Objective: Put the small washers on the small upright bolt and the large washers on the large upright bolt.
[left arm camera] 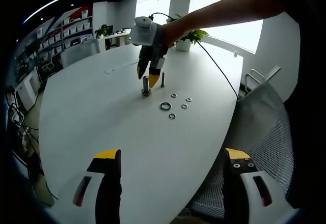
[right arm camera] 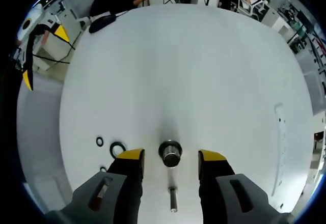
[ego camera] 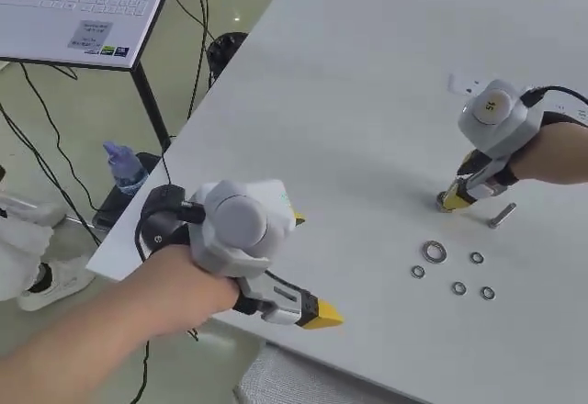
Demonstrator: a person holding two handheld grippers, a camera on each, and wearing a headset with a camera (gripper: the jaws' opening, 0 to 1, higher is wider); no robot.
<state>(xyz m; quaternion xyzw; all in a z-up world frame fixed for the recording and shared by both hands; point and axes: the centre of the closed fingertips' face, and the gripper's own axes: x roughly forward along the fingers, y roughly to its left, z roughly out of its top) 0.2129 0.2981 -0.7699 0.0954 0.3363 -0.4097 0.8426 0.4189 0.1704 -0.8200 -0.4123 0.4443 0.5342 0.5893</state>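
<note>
While we hold the right gripper (right arm camera: pixel 171 156) open astride the large bolt (right arm camera: pixel 170 152), clamping nothing, probably to steady it, washers (ego camera: pixel 435 252) lie loose just nearer and our left gripper (left arm camera: pixel 172 154) hangs open, empty.

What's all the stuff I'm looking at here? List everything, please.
Table: one, white, under everything.
Large bolt: one, metal, upright on table.
Small bolt: one, metal, beside it.
Large washer: one, metal, near the bolts.
Small washers: four, metal, around the large washer.
Laptop: one, white, left of table.
Bottle: one, blue, below laptop.
Chair: one, grey, near table edge.
Left gripper: one, yellow-tipped, open, over near table edge.
Right gripper: one, yellow-tipped, open, by large bolt.
</note>
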